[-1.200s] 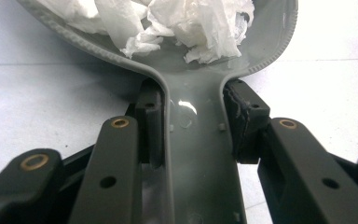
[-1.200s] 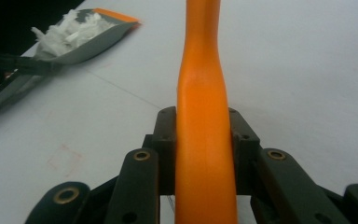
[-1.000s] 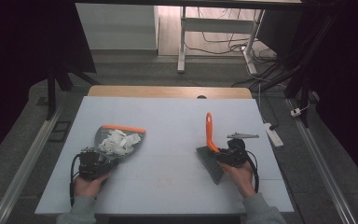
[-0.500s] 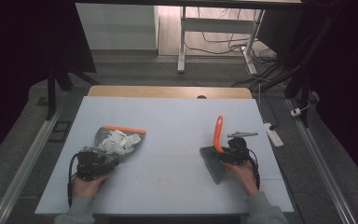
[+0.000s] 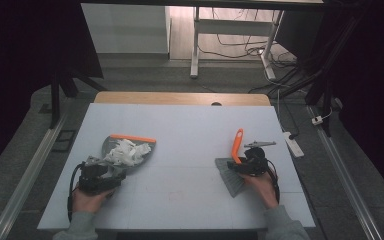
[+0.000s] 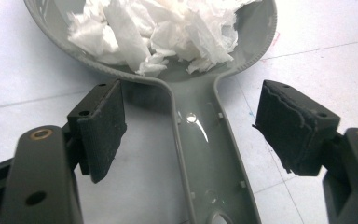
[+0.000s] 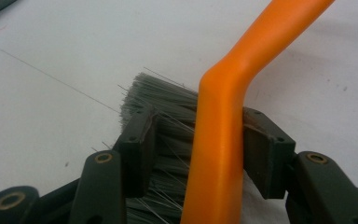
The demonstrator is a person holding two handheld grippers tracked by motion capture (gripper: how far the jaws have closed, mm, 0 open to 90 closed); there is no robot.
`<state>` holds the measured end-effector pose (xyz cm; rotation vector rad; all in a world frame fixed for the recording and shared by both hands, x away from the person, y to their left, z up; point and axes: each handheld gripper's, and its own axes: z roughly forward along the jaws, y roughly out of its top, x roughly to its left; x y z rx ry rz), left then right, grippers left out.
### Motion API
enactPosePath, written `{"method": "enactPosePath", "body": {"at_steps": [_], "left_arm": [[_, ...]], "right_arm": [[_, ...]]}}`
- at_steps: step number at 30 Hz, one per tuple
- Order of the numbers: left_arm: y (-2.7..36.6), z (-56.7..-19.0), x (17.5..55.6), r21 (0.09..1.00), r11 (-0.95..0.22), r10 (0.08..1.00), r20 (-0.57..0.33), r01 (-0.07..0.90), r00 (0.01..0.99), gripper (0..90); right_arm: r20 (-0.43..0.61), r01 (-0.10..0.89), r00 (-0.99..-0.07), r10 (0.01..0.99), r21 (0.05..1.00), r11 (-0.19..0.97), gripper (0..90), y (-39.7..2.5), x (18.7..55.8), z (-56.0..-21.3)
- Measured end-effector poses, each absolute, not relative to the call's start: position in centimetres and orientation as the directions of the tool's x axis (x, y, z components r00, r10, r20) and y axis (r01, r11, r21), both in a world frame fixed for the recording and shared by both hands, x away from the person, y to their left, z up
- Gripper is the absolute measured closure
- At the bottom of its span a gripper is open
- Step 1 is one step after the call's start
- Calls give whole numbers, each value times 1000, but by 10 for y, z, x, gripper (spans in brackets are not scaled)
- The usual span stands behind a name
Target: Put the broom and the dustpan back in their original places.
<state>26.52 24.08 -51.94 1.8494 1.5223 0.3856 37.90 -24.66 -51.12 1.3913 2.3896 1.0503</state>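
Brush [image 5: 236, 150] orange handle pointing away, right gripper [image 5: 250, 162] jaws clamped on it, left gripper [image 5: 97, 176] jaws apart astride dustpan [image 6: 205, 154] handle

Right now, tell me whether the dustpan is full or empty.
Full. The dustpan holds a heap of crumpled white paper, which covers most of its tray in the left gripper view.

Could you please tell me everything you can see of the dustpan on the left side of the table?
The dustpan is grey plastic with an orange strip along its front edge. It lies flat on the table, and its rounded pan holds a heap of torn white paper. Its hollow handle runs toward the person and lies between the open jaws of the left gripper, which do not touch it.
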Motion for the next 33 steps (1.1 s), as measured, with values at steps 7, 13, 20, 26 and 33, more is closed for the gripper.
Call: {"method": "enactPosePath", "body": {"at_steps": [7, 13, 20, 26, 33], "left_arm": [[242, -515, 262, 698, -110, 929, -181, 708, 323, 252], [239, -512, 261, 703, -146, 920, -164, 696, 357, 252], [237, -504, 257, 723, -200, 889, -150, 661, 432, 258], [232, -503, 261, 715, -231, 853, -176, 660, 490, 258], [233, -504, 273, 710, -229, 809, -241, 666, 536, 258]], "right_arm": [[154, 690, -521, 840, 655, 308, 461, -247, 378, -512], [150, 677, -520, 841, 673, 298, 480, -249, 376, -508], [125, 631, -548, 827, 711, 310, 480, -254, 370, -498], [115, 578, -607, 786, 743, 338, 480, -256, 363, -492], [74, 517, -669, 740, 761, 391, 480, -252, 352, -488]]}}
